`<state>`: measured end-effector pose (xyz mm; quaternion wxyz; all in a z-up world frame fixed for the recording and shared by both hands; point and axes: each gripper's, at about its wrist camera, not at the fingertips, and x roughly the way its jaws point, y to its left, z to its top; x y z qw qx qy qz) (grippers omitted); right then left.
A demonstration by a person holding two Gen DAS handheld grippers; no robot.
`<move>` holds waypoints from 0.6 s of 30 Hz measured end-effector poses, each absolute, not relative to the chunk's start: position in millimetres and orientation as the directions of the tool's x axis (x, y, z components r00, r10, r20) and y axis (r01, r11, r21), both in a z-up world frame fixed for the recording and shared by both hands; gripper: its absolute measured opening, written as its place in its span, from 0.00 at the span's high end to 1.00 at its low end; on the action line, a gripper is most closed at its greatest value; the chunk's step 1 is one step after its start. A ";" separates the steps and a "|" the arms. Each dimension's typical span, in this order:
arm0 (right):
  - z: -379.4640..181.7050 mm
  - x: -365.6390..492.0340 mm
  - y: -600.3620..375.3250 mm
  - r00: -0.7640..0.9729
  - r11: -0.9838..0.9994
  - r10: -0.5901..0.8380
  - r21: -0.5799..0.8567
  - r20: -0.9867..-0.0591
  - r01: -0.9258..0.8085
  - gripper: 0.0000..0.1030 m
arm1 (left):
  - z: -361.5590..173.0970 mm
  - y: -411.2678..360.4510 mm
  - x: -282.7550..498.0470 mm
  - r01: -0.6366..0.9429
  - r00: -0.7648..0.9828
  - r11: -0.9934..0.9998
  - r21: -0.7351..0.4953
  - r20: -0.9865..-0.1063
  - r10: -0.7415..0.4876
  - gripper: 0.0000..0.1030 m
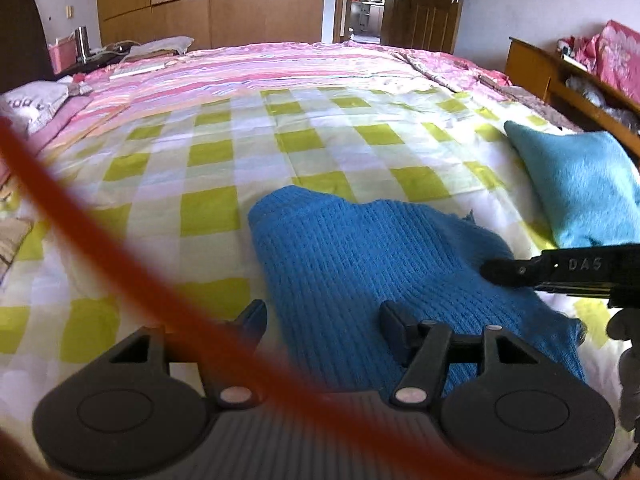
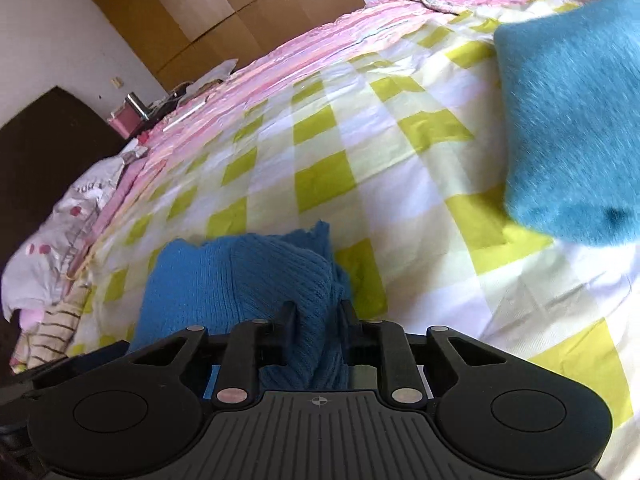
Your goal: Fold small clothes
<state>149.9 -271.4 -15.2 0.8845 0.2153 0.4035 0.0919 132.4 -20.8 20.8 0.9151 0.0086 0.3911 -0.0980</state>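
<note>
On the bed (image 1: 224,184), in the left wrist view, the blue knit garment (image 1: 360,248) lies on the green-checked sheet, its long axis running away from the camera. The left hand-held gripper (image 1: 324,316) stands open at the near end: its right finger rests over the knit, its left finger beside the cloth's left edge, nothing pinched. The right hand-held gripper (image 1: 504,270) reaches in from the right onto the garment's right side. A folded teal garment (image 1: 580,188) lies apart, further right. A red cable (image 1: 100,236) crosses the lens.

In the right wrist view, the right hand-held gripper (image 2: 316,320) is clamped on a bunched fold of the blue knit garment (image 2: 240,276), directly ahead and leftward. The teal garment (image 2: 572,120) sits well apart. No containers show.
</note>
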 end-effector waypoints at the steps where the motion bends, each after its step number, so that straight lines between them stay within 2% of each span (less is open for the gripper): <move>1: -14.1 148.5 -272.0 0.658 0.891 0.334 0.453 -0.675 0.012 0.81 | 22.8 -22.5 130.5 0.184 0.676 0.981 -0.052 -0.718 -0.165 0.35; 4: -0.7 139.4 -266.3 0.670 0.916 0.303 0.402 -0.678 -0.008 0.78 | 29.8 -26.2 123.8 0.181 0.683 0.983 -0.022 -0.716 -0.142 0.34; 6: 13.3 126.7 -261.8 0.691 0.933 0.275 0.359 -0.668 -0.024 0.74 | 33.8 -27.1 118.7 0.179 0.687 0.984 -0.011 -0.714 -0.133 0.29; 11: 38.8 84.1 -245.3 0.727 0.954 0.274 0.271 -0.630 -0.125 0.74 | 37.2 -27.9 104.1 0.178 0.692 0.984 0.003 -0.712 -0.122 0.23; 15: 34.8 58.7 -229.7 0.712 0.963 0.271 0.192 -0.648 -0.192 0.74 | 37.1 -28.1 93.7 0.171 0.691 0.985 0.008 -0.714 -0.114 0.22; 18: 24.9 55.2 -230.0 0.710 0.974 0.226 0.152 -0.667 -0.167 0.74 | 37.7 -27.1 85.2 0.166 0.688 0.986 0.000 -0.717 -0.115 0.20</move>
